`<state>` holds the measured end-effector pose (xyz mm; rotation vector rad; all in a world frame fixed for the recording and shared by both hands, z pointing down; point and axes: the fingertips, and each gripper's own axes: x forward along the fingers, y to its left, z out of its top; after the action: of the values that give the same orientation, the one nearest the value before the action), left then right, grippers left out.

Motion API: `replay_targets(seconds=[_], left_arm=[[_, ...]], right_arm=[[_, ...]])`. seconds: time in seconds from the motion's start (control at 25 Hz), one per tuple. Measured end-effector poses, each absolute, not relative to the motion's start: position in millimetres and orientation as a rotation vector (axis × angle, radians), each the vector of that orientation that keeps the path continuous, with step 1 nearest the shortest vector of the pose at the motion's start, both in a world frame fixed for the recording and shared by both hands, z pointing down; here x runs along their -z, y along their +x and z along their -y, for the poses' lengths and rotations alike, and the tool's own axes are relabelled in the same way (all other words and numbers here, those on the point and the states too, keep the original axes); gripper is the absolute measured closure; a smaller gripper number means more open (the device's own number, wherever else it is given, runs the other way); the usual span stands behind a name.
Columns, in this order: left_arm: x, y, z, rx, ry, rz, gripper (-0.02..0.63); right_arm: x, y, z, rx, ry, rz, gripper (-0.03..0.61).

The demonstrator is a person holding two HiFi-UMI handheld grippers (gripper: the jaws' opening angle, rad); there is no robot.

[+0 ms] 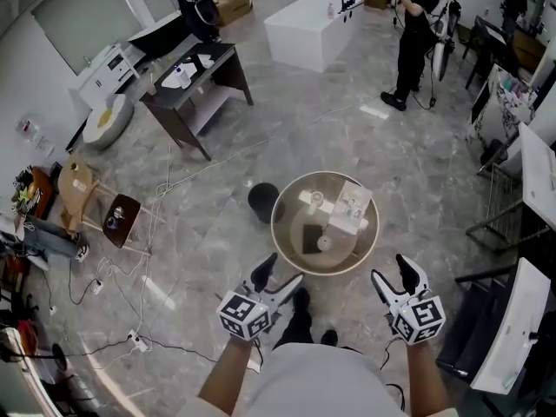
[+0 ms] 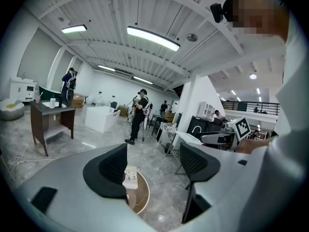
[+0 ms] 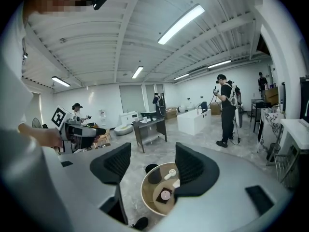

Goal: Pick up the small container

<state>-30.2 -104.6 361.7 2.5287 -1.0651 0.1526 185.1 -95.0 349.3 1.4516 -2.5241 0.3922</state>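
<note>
A small round white container (image 1: 323, 243) stands on a dark square mat on the round tan table (image 1: 287, 237). Beside it lie a white bottle (image 1: 313, 201) and a white box (image 1: 352, 208). My left gripper (image 1: 277, 277) hovers open just short of the table's near left rim, with nothing between its fingers. On the near right my right gripper (image 1: 395, 278) is also open and holds nothing. In the right gripper view the container (image 3: 165, 195) shows low between the open jaws (image 3: 152, 170), some way off. The left gripper view (image 2: 154, 166) shows only the box (image 2: 130, 177) at the table's edge.
A black round stool (image 1: 263, 202) stands on the floor at the table's far left. Cables (image 1: 143, 263) trail over the floor at left. A dark desk (image 1: 195, 81) and a white counter (image 1: 313, 29) stand farther off. A person (image 1: 415, 33) stands at the back; white racks (image 1: 521, 337) line the right.
</note>
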Motion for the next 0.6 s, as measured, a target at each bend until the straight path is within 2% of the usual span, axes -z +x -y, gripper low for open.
replay_targets(seconds=[0.6], left_arm=[[-397,-54,208,-0.222,2.525,0.886,0.267]], right_arm=[[-378,156,183,-0.463,1.552,2.402,0.278]])
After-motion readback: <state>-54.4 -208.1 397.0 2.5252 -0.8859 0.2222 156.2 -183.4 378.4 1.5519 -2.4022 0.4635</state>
